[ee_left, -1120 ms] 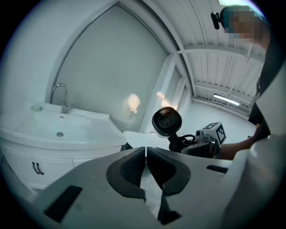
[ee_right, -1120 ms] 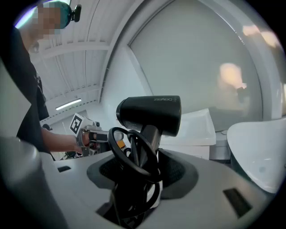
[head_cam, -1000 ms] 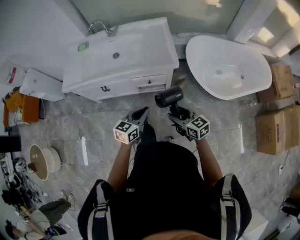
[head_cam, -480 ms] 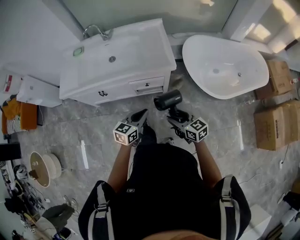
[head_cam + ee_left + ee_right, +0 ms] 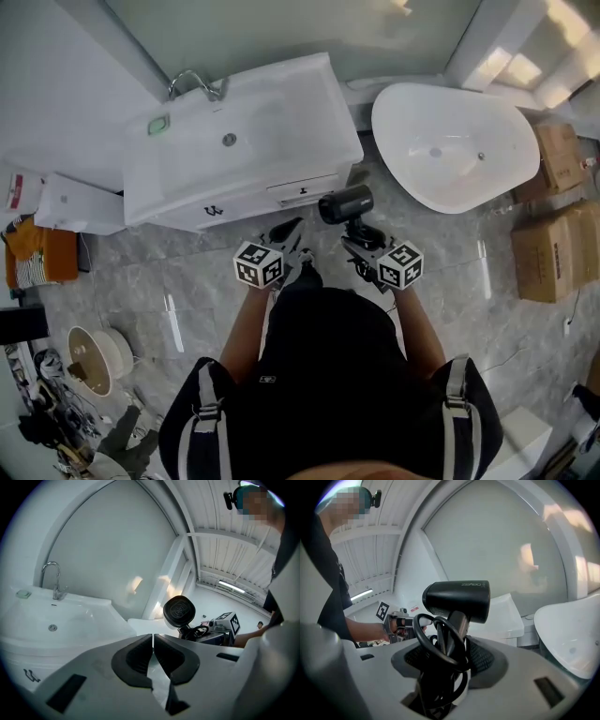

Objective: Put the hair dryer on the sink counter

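My right gripper (image 5: 359,231) is shut on the handle and coiled cord of a black hair dryer (image 5: 345,203), whose barrel lies sideways just in front of the vanity. In the right gripper view the hair dryer (image 5: 457,601) stands upright between the jaws of the right gripper (image 5: 449,656), cord looped around the handle. My left gripper (image 5: 287,232) is shut and holds nothing; in the left gripper view its jaws (image 5: 153,656) meet. The white sink counter (image 5: 309,122) with basin and chrome faucet (image 5: 194,82) lies ahead, and the sink counter (image 5: 70,620) fills the left of the left gripper view.
A white freestanding bathtub (image 5: 452,147) stands right of the vanity. Cardboard boxes (image 5: 553,248) are stacked at the far right. A green soap dish (image 5: 157,125) sits on the counter's left corner. A white box (image 5: 77,202) and orange cloth (image 5: 36,253) lie at the left.
Both grippers and the hair dryer have moved closer to the vanity front; the dryer now sits just below the counter's right drawer.
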A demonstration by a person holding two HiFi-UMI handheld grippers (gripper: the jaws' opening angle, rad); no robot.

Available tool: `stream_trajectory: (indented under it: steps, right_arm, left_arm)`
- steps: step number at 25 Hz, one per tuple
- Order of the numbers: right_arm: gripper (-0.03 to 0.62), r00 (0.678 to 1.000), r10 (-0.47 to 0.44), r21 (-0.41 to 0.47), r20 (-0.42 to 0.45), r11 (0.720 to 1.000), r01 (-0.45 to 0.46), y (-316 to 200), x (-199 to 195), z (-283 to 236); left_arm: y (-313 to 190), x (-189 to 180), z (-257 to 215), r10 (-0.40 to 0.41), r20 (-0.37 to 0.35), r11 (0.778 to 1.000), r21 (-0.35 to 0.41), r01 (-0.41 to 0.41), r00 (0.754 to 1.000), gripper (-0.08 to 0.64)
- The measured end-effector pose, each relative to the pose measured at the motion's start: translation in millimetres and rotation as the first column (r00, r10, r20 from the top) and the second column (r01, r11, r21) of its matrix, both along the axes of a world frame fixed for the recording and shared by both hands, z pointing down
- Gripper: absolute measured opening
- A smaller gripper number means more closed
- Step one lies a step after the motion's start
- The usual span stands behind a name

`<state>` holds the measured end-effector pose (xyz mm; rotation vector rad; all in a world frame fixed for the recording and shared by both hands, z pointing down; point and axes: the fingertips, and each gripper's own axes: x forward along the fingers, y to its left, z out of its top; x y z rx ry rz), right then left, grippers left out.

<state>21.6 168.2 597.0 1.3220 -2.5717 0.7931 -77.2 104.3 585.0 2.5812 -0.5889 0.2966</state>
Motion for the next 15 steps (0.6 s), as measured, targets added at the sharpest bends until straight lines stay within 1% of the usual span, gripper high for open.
stream_trajectory:
  steps: [5,10,15]
  right_arm:
    - [0.282,0.998,0.064,0.004,0.003,0.998,-0.064,-30,6,0]
    - [0.282,0.992,0.128,-0.001,0.001,0.992,-0.128,-54,10,7]
    - [0.282,0.986,0.164,-0.004,-0.001,0.986,-0.164,-66,19,5]
  left_arm:
    - [-32,11,-6,0.061,-0.011,0.998,0.021,-0.06,0.998,0.021]
    - [-54,14,4,0.109,-0.016,0.994,0.004,-0.109,0.994,0.021]
    - [-68,23,4,0.14,-0.023,0.99,-0.002,-0.14,0.99,0.021]
